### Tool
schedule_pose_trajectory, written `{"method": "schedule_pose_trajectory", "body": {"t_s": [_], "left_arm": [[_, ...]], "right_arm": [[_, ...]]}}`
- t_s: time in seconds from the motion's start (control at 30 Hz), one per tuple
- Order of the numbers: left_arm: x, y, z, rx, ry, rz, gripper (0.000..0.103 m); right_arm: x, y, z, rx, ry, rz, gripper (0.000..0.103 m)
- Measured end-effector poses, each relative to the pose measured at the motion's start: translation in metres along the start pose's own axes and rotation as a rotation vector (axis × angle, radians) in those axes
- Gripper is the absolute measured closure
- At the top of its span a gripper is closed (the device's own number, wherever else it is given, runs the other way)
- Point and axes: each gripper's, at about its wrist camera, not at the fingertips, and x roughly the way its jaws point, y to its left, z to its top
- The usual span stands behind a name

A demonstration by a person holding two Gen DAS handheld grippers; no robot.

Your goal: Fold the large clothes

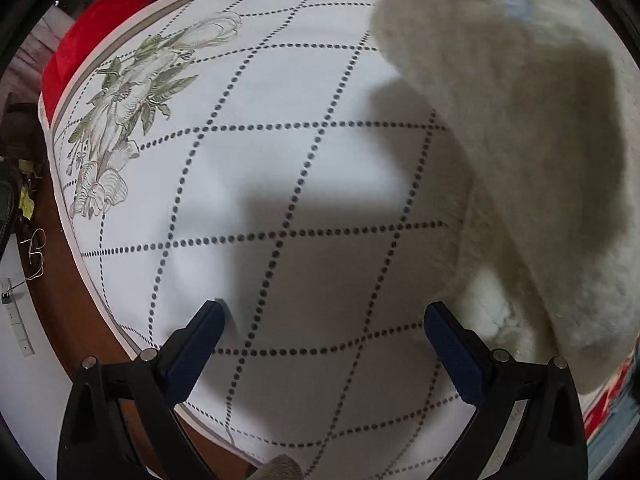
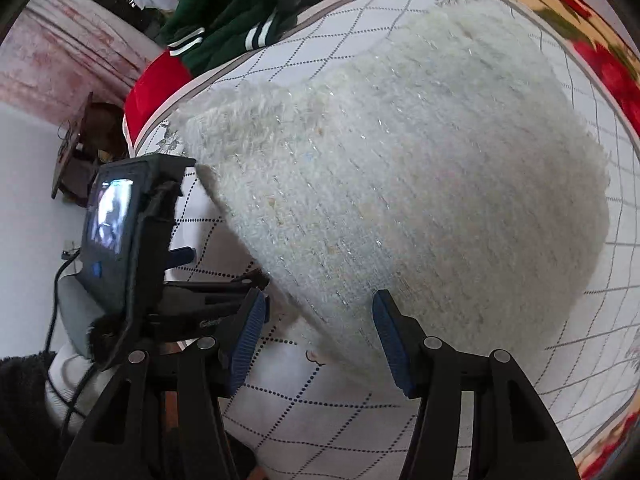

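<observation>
A fluffy cream-white garment (image 2: pixel 420 184) lies folded on the white bedsheet with a dotted grid (image 2: pixel 320 420). My right gripper (image 2: pixel 320 340) points down over its near edge. The jaws stand apart with that edge between them, and the blue pads (image 2: pixel 248 340) do not press on it. In the left wrist view the same garment (image 1: pixel 520 140) fills the right side. My left gripper (image 1: pixel 326 324) is wide open over bare sheet (image 1: pixel 280 160), just left of the garment, with nothing between its fingers. The left gripper's camera screen (image 2: pixel 110 216) shows at the left of the right wrist view.
A dark green garment with white stripes (image 2: pixel 232 12) and a red cloth (image 2: pixel 156 88) lie at the bed's far edge. A flowered quilt (image 2: pixel 600 64) borders the right. The bed edge and brown floor (image 1: pixel 80 280) run along the left, with dark wooden furniture (image 2: pixel 80 152) beyond.
</observation>
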Motion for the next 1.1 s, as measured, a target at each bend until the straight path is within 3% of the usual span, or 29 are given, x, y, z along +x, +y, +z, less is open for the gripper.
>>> {"method": "schedule_pose_trajectory", "body": {"t_s": [0.27, 0.3, 0.33, 0.37, 0.6, 0.63, 0.7, 0.8, 0.9, 0.93, 0.97, 1.0, 1.03, 1.1], "left_arm": [[0.010, -0.008, -0.004, -0.025, -0.035, 0.033, 0.000], [0.011, -0.008, -0.002, -0.026, -0.037, 0.033, 0.000], [0.011, -0.008, -0.003, -0.025, -0.042, 0.034, 0.000], [0.011, -0.009, -0.003, -0.024, -0.045, 0.035, 0.000], [-0.004, 0.001, -0.016, -0.054, -0.058, 0.027, 0.000], [-0.011, 0.009, -0.017, -0.080, -0.072, 0.037, 0.000], [-0.024, 0.026, -0.021, -0.108, -0.102, 0.086, 0.000], [-0.033, 0.050, -0.025, -0.140, -0.107, 0.144, 0.000], [-0.038, 0.080, -0.034, -0.183, -0.095, 0.194, 0.000], [-0.040, 0.088, -0.037, -0.188, -0.094, 0.211, 0.000], [-0.042, 0.096, -0.040, -0.195, -0.092, 0.230, 0.000], [-0.042, 0.101, -0.042, -0.202, -0.091, 0.235, 0.000], [-0.045, 0.110, -0.045, -0.219, -0.086, 0.235, 0.000], [-0.047, 0.123, -0.049, -0.248, -0.078, 0.223, 0.000]], "right_arm": [[0.030, 0.021, 0.016, -0.168, 0.046, -0.097, 0.048], [0.033, 0.021, 0.015, -0.179, 0.045, -0.114, 0.061], [0.034, 0.020, 0.014, -0.189, 0.045, -0.126, 0.087], [0.035, 0.016, 0.013, -0.175, 0.052, -0.104, 0.099], [0.002, -0.007, 0.007, -0.065, -0.037, 0.010, 0.098], [0.001, -0.006, 0.007, -0.081, -0.027, -0.009, 0.096], [0.001, 0.009, 0.003, -0.226, -0.021, -0.166, 0.088], [0.016, 0.035, -0.005, -0.425, -0.009, -0.284, 0.054], [0.044, 0.057, -0.011, -0.596, 0.025, -0.434, 0.051], [0.059, 0.067, -0.012, -0.663, 0.031, -0.502, 0.054], [0.064, 0.070, -0.013, -0.690, 0.018, -0.534, 0.065], [0.068, 0.072, -0.012, -0.699, -0.007, -0.546, 0.090], [0.066, 0.074, -0.015, -0.703, -0.039, -0.558, 0.097], [0.050, 0.092, -0.030, -0.802, -0.213, -0.630, 0.099]]}}
